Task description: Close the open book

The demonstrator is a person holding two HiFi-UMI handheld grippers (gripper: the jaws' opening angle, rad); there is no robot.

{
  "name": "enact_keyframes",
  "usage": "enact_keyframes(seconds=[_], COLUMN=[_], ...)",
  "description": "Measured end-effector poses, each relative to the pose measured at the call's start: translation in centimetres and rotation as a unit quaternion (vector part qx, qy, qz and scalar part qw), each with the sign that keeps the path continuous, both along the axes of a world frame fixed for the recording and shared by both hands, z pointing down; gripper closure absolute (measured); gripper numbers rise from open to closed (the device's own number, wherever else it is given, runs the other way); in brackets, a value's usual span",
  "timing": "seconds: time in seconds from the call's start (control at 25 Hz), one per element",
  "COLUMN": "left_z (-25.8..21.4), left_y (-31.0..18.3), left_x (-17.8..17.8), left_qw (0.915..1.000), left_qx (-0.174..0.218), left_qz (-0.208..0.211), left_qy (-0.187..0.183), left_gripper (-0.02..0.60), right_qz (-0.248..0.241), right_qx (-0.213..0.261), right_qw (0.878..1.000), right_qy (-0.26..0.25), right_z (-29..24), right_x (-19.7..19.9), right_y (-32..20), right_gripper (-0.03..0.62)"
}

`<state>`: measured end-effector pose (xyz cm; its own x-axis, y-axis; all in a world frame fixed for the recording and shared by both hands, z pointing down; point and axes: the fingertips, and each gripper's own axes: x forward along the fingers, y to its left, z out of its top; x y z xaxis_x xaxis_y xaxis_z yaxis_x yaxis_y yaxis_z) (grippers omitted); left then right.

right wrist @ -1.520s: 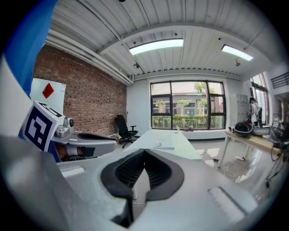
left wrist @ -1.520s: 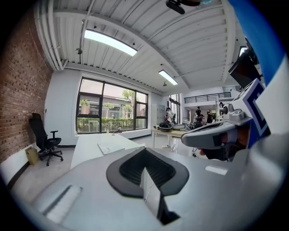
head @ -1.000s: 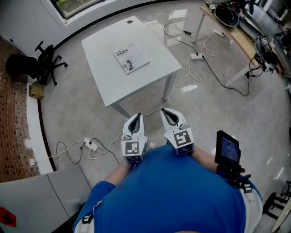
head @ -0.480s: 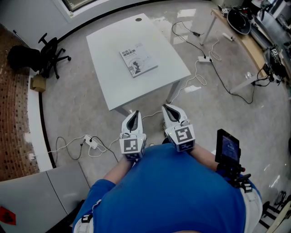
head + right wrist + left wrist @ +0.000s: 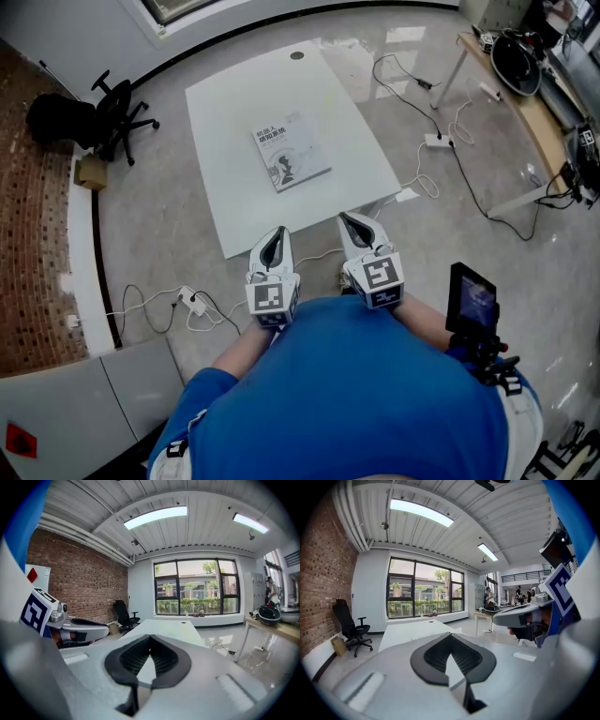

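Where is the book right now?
In the head view, the book lies flat near the middle of the white table, ahead of the left gripper and right gripper, neither touching it.

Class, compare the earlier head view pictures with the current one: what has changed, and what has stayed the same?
The person has stepped toward the table, so the left claw and right claw now show at its near edge; earlier, floor lay between. Nothing was gripped or released. The book lies untouched on the same spot, and both claws stay shut, empty, side by side.
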<state>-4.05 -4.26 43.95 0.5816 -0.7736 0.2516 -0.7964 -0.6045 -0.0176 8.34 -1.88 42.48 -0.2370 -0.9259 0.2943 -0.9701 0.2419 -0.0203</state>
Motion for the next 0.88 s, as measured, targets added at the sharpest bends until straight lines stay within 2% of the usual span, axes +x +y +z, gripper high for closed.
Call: enact_keyframes(seconds=[0.16,0.44,0.88], left_z=[-0.4,0.9,3.0], left_y=[-3.0,-6.0,-10.2], left_x=[3.4,5.2,4.1], left_qw=[0.9998,0.9983,0.9967], left_qx=[-0.006,-0.009,-0.022], left_qz=[-0.014,-0.052,-0.071], left_qy=[-0.009,-0.023,-0.031], left_gripper=[0.577,0.577,0.577], right_qz=[-0.022,-0.051,-0.063], right_qx=[-0.002,-0.019,-0.043], right_qw=[1.0,0.998,0.996], right_qy=[-0.015,-0.033,-0.039], right_z=[1.2,3.4,5.7], right_x=[3.3,5.8,5.4], right_y=[-3.1,-6.5,-11.3], right_gripper=[0.591,0.591,0.591])
